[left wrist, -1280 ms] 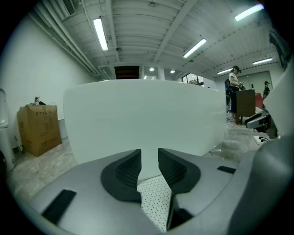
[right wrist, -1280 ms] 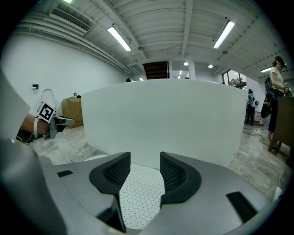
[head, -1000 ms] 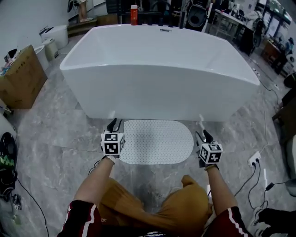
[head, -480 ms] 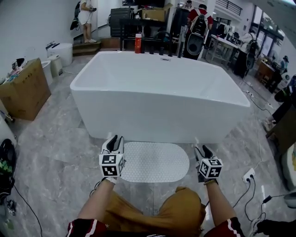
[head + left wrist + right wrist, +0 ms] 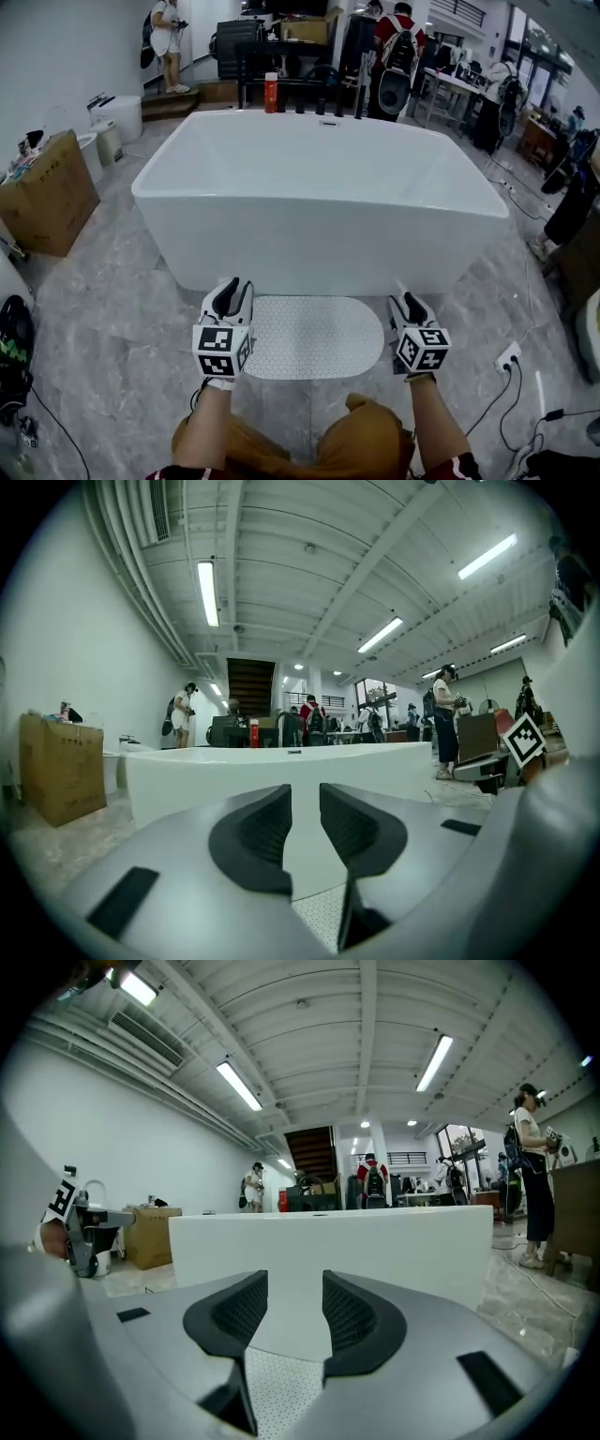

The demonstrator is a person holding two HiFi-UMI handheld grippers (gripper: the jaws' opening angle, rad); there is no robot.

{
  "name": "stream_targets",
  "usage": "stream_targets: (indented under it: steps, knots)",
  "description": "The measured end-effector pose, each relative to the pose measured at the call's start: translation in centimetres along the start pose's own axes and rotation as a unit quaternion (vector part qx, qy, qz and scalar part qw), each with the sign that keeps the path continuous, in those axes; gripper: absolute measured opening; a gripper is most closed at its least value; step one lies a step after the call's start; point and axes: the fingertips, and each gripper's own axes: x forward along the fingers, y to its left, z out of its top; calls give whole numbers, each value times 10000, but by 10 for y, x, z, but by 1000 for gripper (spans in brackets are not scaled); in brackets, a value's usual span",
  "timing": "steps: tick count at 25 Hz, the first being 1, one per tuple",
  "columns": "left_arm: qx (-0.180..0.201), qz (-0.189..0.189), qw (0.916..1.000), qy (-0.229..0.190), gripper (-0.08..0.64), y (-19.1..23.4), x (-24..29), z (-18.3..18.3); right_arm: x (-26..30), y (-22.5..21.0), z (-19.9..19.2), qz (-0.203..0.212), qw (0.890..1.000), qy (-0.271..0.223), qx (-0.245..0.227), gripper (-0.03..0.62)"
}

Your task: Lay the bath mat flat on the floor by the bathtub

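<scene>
The white dotted bath mat lies flat on the grey marble floor, right against the front of the white bathtub. My left gripper hovers over the mat's left end, open, with nothing between its pads. Over the mat's right end my right gripper is also open and empty. The left gripper view has the left gripper facing the bathtub, with a strip of mat below the jaws. The right gripper view shows the right gripper, the bathtub and the mat in the same way.
A red bottle stands on the tub's far rim. A cardboard box sits at the left, with black gear on the floor near it. A socket strip with cables lies at the right. Several people stand at the back.
Both grippers have lifted off the mat's two ends and now hang above them. The mat has stayed flat by the tub. The head camera has tilted up.
</scene>
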Motion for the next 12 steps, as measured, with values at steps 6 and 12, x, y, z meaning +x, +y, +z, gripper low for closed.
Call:
stream_targets:
  steps: [6,12]
  knots:
    - [150,-56,9999,55,104,-21,16,45,2,-25,12,-28,9994,328,90,201]
    - [357,-49,9993,44,100,-23,18,135,-6,-19,94,73,9989,464,-50,199]
